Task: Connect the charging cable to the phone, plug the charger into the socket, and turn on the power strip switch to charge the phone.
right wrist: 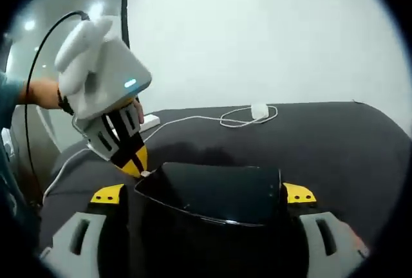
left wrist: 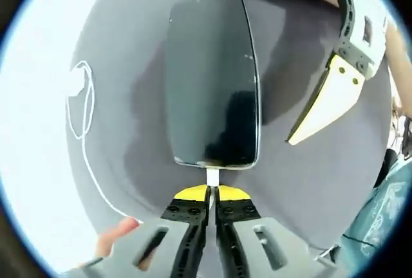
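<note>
fingers on plug, phone lengthwise ahead

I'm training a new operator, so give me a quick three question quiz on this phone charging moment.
1. True or false: the right gripper holds the phone.
2. What does the left gripper pinch? A) white cable plug B) power strip C) nothing
3. Where does the charger lie?

Key: 1. True, its jaws clamp the phone's two sides. 2. A, the cable plug at the phone's edge. 3. On the dark table, with the looped cable, not plugged in.
</note>
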Motion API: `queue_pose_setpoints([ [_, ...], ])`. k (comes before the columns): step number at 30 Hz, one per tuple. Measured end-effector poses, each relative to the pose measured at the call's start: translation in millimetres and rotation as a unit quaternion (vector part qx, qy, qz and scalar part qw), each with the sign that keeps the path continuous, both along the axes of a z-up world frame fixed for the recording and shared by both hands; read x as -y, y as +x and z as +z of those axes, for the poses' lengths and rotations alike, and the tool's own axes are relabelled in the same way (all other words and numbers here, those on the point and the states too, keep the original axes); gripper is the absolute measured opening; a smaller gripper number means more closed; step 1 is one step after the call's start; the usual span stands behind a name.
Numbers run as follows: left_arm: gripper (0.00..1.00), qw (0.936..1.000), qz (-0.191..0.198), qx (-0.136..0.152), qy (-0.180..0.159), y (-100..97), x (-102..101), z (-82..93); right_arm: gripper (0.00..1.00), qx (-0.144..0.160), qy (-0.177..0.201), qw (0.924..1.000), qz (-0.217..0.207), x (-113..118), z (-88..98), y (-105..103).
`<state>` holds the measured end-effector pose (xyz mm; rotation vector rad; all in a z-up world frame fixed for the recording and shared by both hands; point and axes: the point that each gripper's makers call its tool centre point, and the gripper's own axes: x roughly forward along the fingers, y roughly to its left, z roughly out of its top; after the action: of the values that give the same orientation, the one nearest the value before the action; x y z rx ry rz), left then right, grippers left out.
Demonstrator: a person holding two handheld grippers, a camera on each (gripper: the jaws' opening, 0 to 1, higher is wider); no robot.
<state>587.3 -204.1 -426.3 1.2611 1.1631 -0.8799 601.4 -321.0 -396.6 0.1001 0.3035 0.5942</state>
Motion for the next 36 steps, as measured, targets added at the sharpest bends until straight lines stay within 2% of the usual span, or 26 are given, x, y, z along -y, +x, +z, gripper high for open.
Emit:
queue_pose_setpoints([
  [4, 0.00, 0.9995, 0.009, -0.024, 0.020, -0.7, 0.0, -1.4, 0.93, -0.007, 0.026, 0.9996, -0.007, 0.8, 4.2, -0.3],
  [5, 0.00, 0.9994, 0.008, -0.024, 0.023, -1.4, 0.1, -1.7, 0.93, -0.007, 0.025, 0.9996, -0.010, -0.9, 3.7, -1.0],
  [6, 0.00, 0.9991, -0.001, -0.017, 0.040, -1.4, -3.7, 1.7, 0.93, -0.005, 0.021, 0.9997, -0.011, -3.3, 3.1, -1.6],
  [8, 0.00, 0.9992, -0.010, -0.018, 0.036, -1.8, -1.4, 1.1, 0.93, 0.000, 0.005, 0.9999, -0.012, -4.4, 0.3, -2.7],
  [10, 0.00, 0.9991, -0.008, -0.020, 0.036, 0.0, -1.7, 2.0, 0.93, 0.000, 0.006, 0.9999, -0.014, 1.3, 1.1, 4.2],
  [14, 0.00, 0.9995, -0.010, -0.022, 0.022, -1.9, -2.9, 3.7, 0.93, 0.003, 0.001, 0.9999, -0.011, -0.1, -0.5, 1.4],
  [16, 0.00, 0.9997, -0.003, -0.023, 0.007, -3.5, -3.8, 4.6, 0.93, 0.007, -0.009, 0.9999, -0.006, -1.0, -1.8, 1.2],
  [20, 0.01, 0.9989, -0.012, -0.011, -0.045, -6.4, -3.5, 6.1, 0.93, 0.016, -0.032, 0.9993, 0.008, 0.4, -4.2, 1.2],
  [22, 0.05, 0.9969, 0.005, 0.004, -0.078, -2.2, -5.3, 10.5, 0.93, 0.018, -0.034, 0.9992, 0.012, 0.8, -4.7, -0.7],
  [24, 0.07, 0.9942, 0.019, 0.001, -0.106, -1.6, -7.2, 15.8, 0.92, 0.018, -0.029, 0.9993, 0.014, 2.1, -2.9, -3.3],
  [25, 0.10, 0.9914, 0.038, 0.003, -0.125, 0.9, -7.3, 19.0, 0.91, 0.017, -0.025, 0.9995, 0.013, 3.4, -2.4, -3.2],
  [26, 0.11, 0.9864, 0.045, 0.004, -0.158, 3.2, -6.2, 25.9, 0.91, 0.017, -0.023, 0.9995, 0.011, 5.1, -1.7, -2.9],
  [29, 0.19, 0.9745, 0.051, 0.006, -0.218, 2.4, -12.4, 42.3, 0.91, 0.016, -0.030, 0.9993, 0.018, 9.5, -1.4, -2.2],
  [30, 0.19, 0.9680, 0.051, 0.003, -0.246, -0.7, -15.6, 50.9, 0.91, 0.014, -0.028, 0.9992, 0.024, 9.8, -0.6, -2.9],
  [32, 0.22, 0.9537, 0.044, 0.000, -0.297, -3.5, -16.8, 64.0, 0.92, 0.000, 0.007, 0.9992, 0.040, 8.9, 7.8, -9.2],
  [33, 0.21, 0.9357, 0.058, -0.007, -0.348, -7.3, -17.5, 76.3, 0.92, 0.003, 0.026, 0.9988, 0.041, 11.3, 17.4, -12.1],
  [34, 0.19, 0.9217, 0.068, -0.022, -0.381, -8.5, -18.8, 84.6, 0.92, 0.003, 0.030, 0.9989, 0.036, 16.4, 22.3, -11.1],
  [35, 0.18, 0.8972, 0.087, -0.044, -0.431, -14.2, -21.0, 96.3, 0.92, 0.003, 0.029, 0.9990, 0.034, 22.0, 29.5, -11.3],
  [36, 0.18, 0.8822, 0.086, -0.054, -0.460, -16.1, -22.9, 104.6, 0.92, 0.004, 0.030, 0.9990, 0.033, 25.1, 35.1, -9.9],
])
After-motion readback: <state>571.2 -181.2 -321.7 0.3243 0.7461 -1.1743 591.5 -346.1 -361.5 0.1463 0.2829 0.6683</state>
